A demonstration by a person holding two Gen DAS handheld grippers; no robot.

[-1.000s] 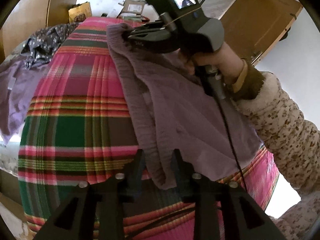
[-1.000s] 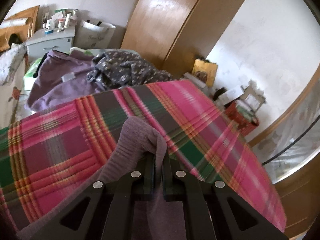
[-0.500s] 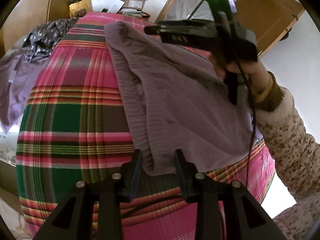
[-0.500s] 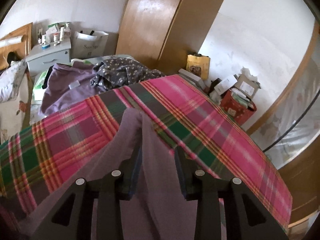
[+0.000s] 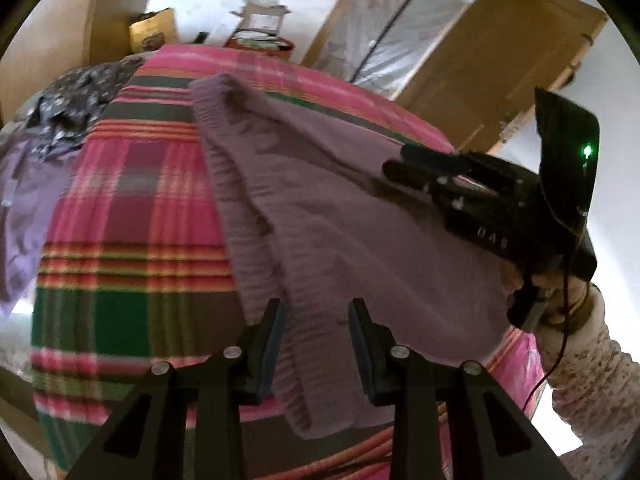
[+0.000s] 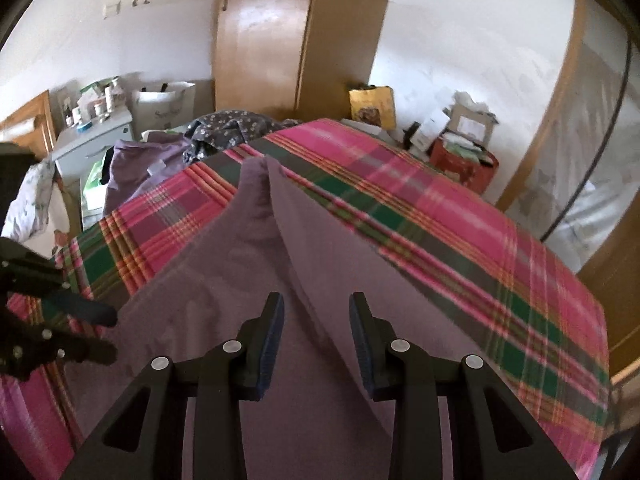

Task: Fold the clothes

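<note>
Mauve knit lies folded before us: the sweater point(image 5: 352, 240) is spread on the plaid blanket point(image 5: 132, 216) that covers the bed, its ribbed hem running in a thick doubled band from the blanket's far edge down toward its near edge. The rib shows as fine parallel ridges, while the body of the garment is a smoother, softer weave that slumps into shallow creases. The blanket is a flat woven cloth in pink, green, brown and orange stripes, and it curves away under the fisheye lens.

Our left gripper point(image 5: 316, 340) has its jaws parted, the blue-padded fingers standing either side of the ribbed hem near the blanket's near edge without pinching it. Our right gripper point(image 6: 316, 340) also has its jaws spread wide, poised over the smooth upper layer of the sweater point(image 6: 256, 288), where a long straight fold edge runs diagonally toward the far peak of the cloth. In the left wrist view we see the right gripper point(image 5: 424, 168) from the side, its black fingers just above the sweater's right edge, a green light glowing on its housing.

At the blanket's far left corner sit a dark floral garment point(image 6: 236, 132) in a crumpled heap and a pale purple garment point(image 6: 136, 164) beside it.
</note>
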